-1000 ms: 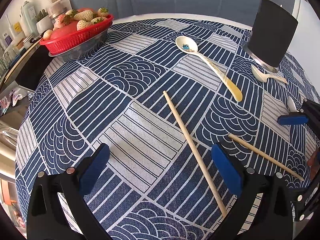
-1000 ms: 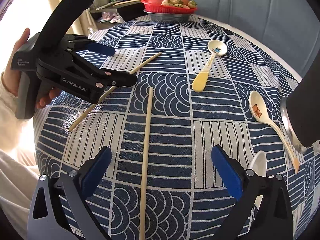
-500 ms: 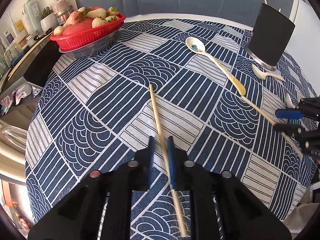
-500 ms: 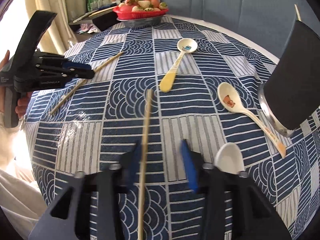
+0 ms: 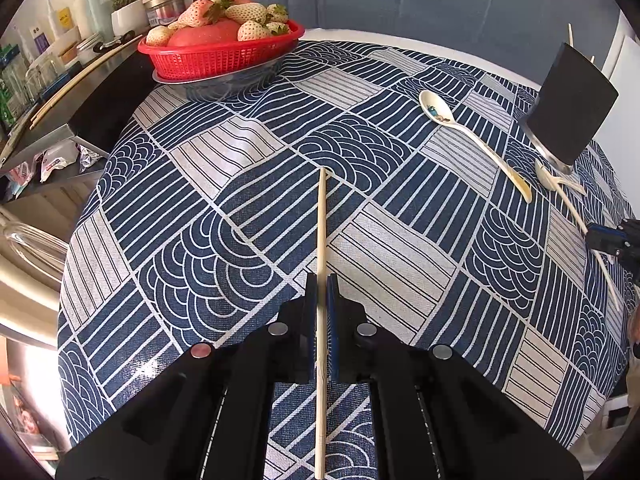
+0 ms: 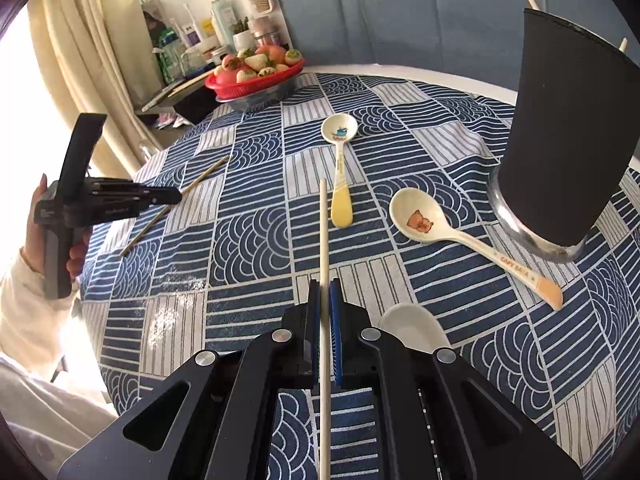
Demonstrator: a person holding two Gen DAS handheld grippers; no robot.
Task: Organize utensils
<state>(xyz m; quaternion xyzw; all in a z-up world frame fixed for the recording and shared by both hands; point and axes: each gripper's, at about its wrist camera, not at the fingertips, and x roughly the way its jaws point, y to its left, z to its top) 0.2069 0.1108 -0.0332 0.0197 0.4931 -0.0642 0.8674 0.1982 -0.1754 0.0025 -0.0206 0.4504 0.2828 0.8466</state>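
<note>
My left gripper [image 5: 321,284] is shut on a wooden chopstick [image 5: 321,224] that points away over the blue patterned tablecloth [image 5: 240,216]. My right gripper [image 6: 325,286] is shut on a second chopstick [image 6: 323,224]. The left gripper [image 6: 160,196] with its chopstick [image 6: 200,178] also shows in the right wrist view, at the left. The black utensil holder [image 6: 568,136] stands at the right with chopsticks sticking out of it; it also shows in the left wrist view [image 5: 572,104]. A spoon with a yellow handle [image 6: 340,160], a spoon with a bear picture [image 6: 436,228] and a plain white spoon [image 6: 412,328] lie on the cloth.
A red basket of strawberries [image 5: 220,48] stands in a bowl at the far edge of the table. A shelf with bottles and jars [image 5: 60,60] stands beyond the table's left edge. A curtain [image 6: 80,60] hangs at the left.
Both grippers went from wide open to shut on a chopstick each. Each chopstick is now lined up between its fingers and held a little above the cloth.
</note>
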